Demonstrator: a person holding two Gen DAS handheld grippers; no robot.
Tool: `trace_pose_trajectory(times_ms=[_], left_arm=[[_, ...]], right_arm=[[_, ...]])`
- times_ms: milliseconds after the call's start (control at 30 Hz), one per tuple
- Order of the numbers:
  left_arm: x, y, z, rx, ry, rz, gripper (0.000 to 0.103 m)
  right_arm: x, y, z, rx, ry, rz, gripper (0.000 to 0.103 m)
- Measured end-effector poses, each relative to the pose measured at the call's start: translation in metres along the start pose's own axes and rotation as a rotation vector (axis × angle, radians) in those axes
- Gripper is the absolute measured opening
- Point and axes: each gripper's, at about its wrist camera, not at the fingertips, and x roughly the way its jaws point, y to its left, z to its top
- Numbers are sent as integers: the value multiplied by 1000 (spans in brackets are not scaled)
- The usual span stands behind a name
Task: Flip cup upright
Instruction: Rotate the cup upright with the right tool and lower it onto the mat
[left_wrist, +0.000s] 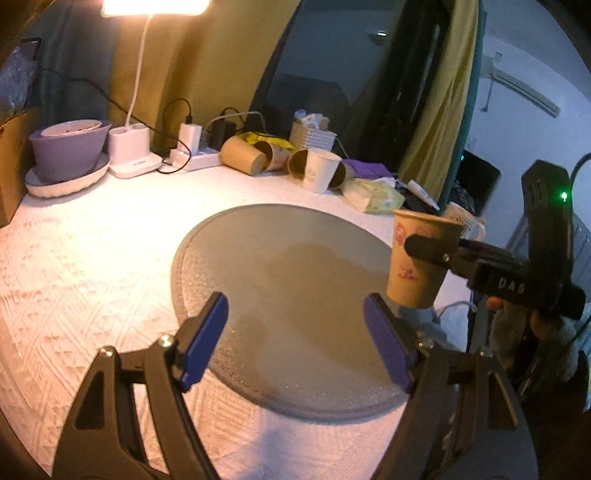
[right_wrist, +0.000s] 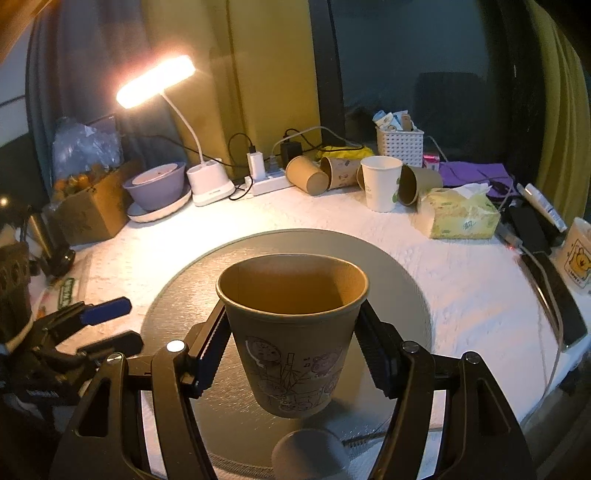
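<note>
A brown paper cup (right_wrist: 293, 332) with cartoon drawings is held upright, mouth up, between the fingers of my right gripper (right_wrist: 291, 350), in the air above the round grey mat (right_wrist: 399, 291). In the left wrist view the same cup (left_wrist: 419, 258) hangs over the mat's right edge, clamped by the right gripper (left_wrist: 428, 251). My left gripper (left_wrist: 299, 339) is open and empty, its blue pads wide apart low over the mat (left_wrist: 280, 258). It shows at the left of the right wrist view (right_wrist: 107, 325).
At the back of the white tablecloth lie several brown cups on their sides (right_wrist: 308, 175) and an upright white cup (right_wrist: 380, 182). A tissue box (right_wrist: 458, 214), white basket (right_wrist: 399, 146), lamp (right_wrist: 208, 184), purple bowl (right_wrist: 157, 184), power strip (right_wrist: 269, 182) and phone (right_wrist: 557, 295) surround the mat.
</note>
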Motion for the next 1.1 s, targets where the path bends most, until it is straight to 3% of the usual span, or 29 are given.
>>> trace_pose_trajectory(times_ms=[533, 1100], left_arm=[[5, 4, 1, -28, 8, -10, 77], [7, 2, 0, -22, 12, -6, 77]], right_arm=[[29, 20, -5, -88, -67, -62, 69], [36, 24, -21, -93, -64, -86, 70]])
